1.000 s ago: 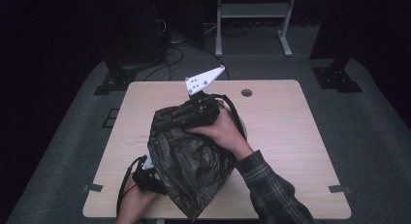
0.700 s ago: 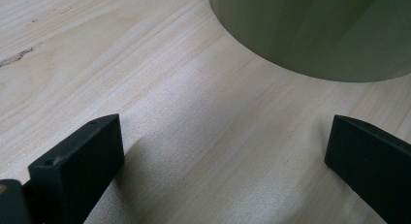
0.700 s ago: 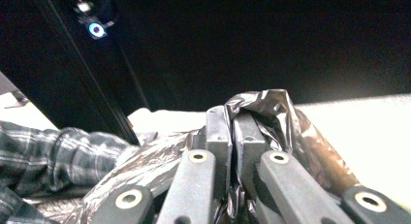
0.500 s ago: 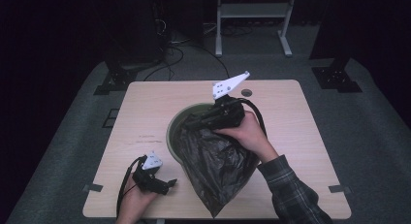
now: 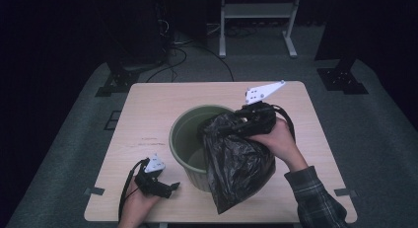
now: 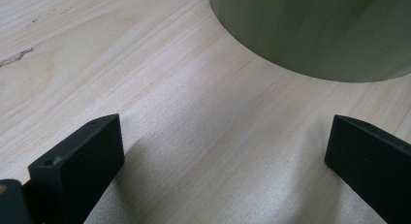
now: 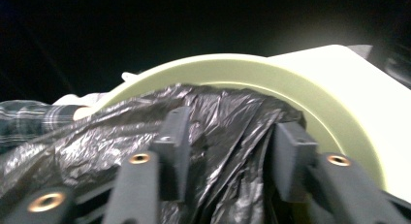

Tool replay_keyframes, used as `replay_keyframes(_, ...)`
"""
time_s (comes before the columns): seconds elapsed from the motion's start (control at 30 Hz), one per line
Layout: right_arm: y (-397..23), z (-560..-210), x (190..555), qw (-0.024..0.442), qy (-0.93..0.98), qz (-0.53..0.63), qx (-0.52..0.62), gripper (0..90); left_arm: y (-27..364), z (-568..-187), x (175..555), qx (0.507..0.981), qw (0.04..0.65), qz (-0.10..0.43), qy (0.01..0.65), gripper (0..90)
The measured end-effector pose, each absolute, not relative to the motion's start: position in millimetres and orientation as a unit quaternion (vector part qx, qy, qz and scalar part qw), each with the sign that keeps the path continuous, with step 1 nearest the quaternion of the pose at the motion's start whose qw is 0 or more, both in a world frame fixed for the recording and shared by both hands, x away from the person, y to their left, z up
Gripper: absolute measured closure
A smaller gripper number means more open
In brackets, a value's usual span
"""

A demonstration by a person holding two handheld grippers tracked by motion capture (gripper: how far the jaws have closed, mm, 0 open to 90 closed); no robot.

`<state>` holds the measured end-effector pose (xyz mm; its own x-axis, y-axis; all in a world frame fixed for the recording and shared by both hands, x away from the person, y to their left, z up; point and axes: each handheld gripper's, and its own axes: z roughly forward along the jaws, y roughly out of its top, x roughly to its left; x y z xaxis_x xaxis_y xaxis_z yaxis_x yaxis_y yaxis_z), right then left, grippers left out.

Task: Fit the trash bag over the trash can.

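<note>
since half a second back the right gripper has dragged the black bag further right off the green bin, jaws pinching its bunched top, probably to line the bin; left gripper rests wide apart on the table, empty.

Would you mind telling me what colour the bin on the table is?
The bin is pale olive green, clearest in the high view.
</note>
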<state>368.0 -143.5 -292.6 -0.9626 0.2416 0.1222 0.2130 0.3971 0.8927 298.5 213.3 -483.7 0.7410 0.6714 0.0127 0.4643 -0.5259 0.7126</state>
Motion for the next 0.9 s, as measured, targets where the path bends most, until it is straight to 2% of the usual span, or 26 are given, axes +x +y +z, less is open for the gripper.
replay_keyframes(0.2,-161,-300,364,0.026,0.838,0.523,0.154,40.3,213,-484,298,0.861,0.358,0.145,0.330,0.0)
replay_keyframes(0.33,-174,-302,360,0.034,0.831,0.531,0.165,38.5,213,-484,298,0.861,0.358,0.145,0.330,0.0)
replay_keyframes(0.47,-186,-305,357,0.039,0.825,0.538,0.171,38.8,213,-484,298,0.861,0.358,0.144,0.330,0.0)
replay_keyframes(0.6,-191,-308,356,0.036,0.821,0.544,0.171,43.0,213,-484,298,0.863,0.359,0.143,0.326,0.0)
replay_keyframes(0.9,-191,-311,358,0.033,0.820,0.545,0.173,42.8,212,-473,295,0.865,0.382,0.126,0.299,0.0)
